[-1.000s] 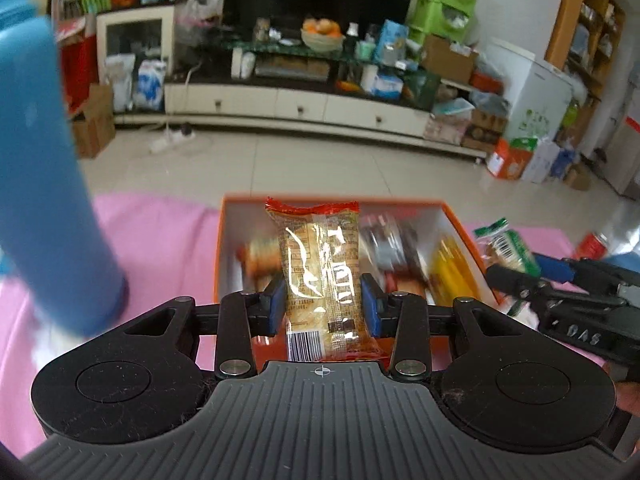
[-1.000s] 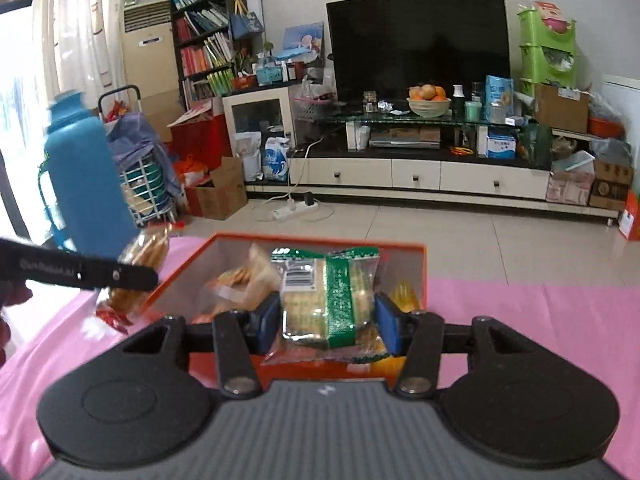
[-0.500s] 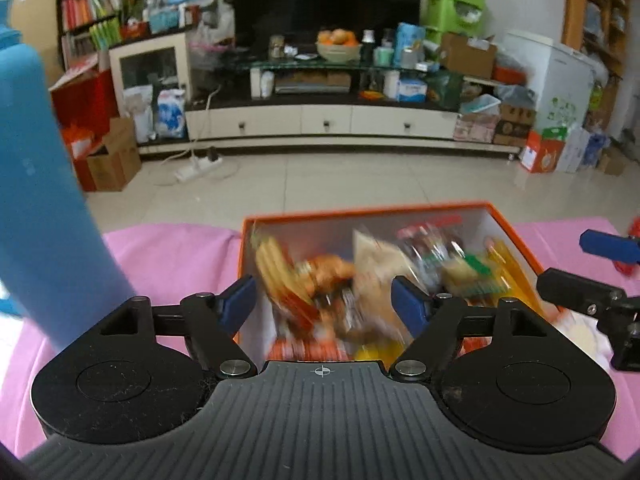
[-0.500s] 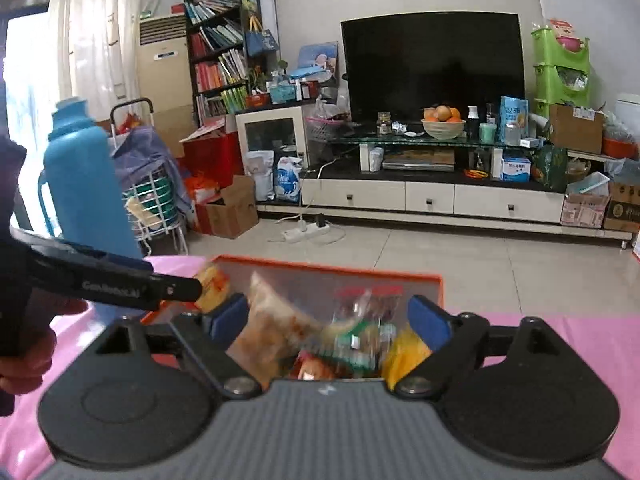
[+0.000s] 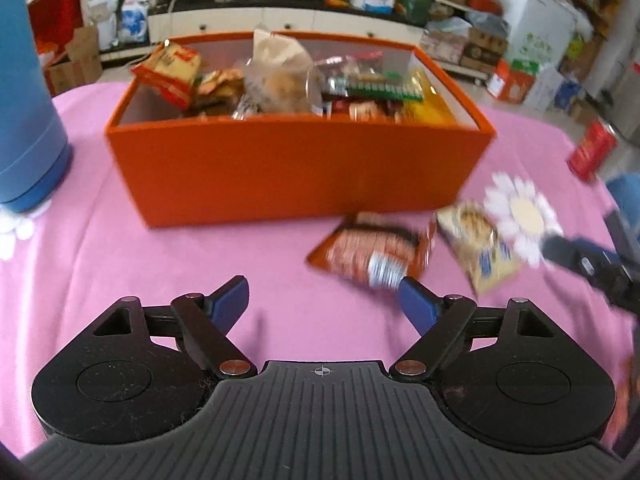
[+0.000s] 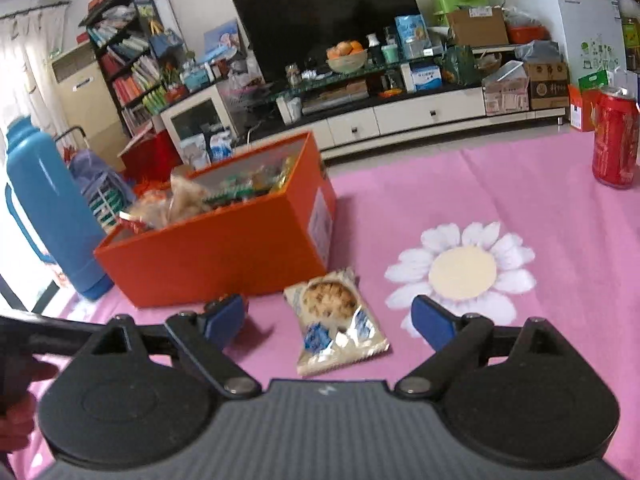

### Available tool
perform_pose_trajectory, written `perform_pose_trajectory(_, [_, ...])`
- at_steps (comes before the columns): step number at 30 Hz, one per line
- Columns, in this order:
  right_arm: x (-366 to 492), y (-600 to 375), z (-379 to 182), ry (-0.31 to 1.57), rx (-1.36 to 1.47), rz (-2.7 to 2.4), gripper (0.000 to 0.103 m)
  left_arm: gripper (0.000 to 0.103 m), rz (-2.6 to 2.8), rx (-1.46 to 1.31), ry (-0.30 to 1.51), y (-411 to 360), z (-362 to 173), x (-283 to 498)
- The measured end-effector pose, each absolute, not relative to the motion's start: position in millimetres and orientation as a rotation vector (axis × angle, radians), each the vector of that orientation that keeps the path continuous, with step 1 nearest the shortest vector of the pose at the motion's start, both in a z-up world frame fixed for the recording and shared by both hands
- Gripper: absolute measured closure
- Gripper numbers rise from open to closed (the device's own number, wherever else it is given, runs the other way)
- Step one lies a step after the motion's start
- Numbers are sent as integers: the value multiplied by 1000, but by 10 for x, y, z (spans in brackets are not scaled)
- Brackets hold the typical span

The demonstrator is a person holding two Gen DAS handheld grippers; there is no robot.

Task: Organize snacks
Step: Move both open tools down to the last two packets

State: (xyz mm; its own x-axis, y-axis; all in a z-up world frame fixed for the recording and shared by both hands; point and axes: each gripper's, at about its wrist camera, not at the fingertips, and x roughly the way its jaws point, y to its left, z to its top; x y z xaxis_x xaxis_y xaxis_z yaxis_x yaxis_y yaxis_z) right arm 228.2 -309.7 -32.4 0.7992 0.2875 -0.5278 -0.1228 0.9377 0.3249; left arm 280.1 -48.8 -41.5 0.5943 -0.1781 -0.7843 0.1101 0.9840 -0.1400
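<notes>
**Desk:** What do your two grippers show at this moment?

**Operator:** My left gripper (image 5: 322,300) hangs over the pink tablecloth (image 5: 160,264), its blue pads spread wide, having just been opening further, with nothing between them but cloth. My right gripper (image 6: 330,318) is spread wide too, and the cookie packet (image 6: 336,318) lies flat on the cloth between its fingers; the pads do not press on it.

**Desk:** And the snacks?

**Operator:** From the left wrist view, a red-orange snack packet (image 5: 374,250) lies on the cloth just ahead of my left gripper's right-hand pad, near the front wall of the orange box (image 5: 288,168). The cookie packet sits just beside it, further right. The picture there is blurred, so I cannot read either label.

**Desk:** The box itself?

**Operator:** Open-topped and heaped with wrapped snacks (image 6: 224,194), some standing above the rim. In the right wrist view the cookie packet lies just off its near corner, close but apart.

**Desk:** Anything around it?

**Operator:** A tall blue thermos (image 6: 48,208) stands beside the box on the left. A red can (image 6: 614,140) stands well apart at the far right of the cloth. A white daisy print (image 6: 462,272) sits on the cloth right of the cookie packet. Beyond the table, a dark television (image 6: 328,20) over a long white cabinet.
</notes>
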Motion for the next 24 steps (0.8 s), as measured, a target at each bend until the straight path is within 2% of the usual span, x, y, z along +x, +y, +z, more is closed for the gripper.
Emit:
perform_pose_trajectory(4, [2276,-3198,-317,605,288,210,10,49,-121,-97,926,-676,-509,3166])
perform_pose_trajectory(6, [2259,-3229,-315,604,308,208,10,66,-97,-96,961,-757,-616,3361])
perform_pose_trajectory(9, [2270,-3287,-296,598,321,210,10,78,-142,-143,979,-762,-706,3410])
perform_pose_trajectory(16, [2301,-3265,-350,633,318,212,10,80,-298,-71,999,-566,-682,2884])
perform_pose_trajectory(20, [2324,-3191,-402,656,291,222,10,75,-318,24,1005,-407,-658,2641])
perform_pose_trajectory(22, [2335,-3173,-425,667,295,226,10,79,-276,95,1021,-325,-646,2548])
perform_pose_trajectory(23, [2342,-3171,-431,671,299,229,10,76,-243,106,1020,-304,-618,2527])
perform_pose_trajectory(24, [2346,-3174,-437,675,303,232,10,62,-219,80,1009,-264,-560,2488])
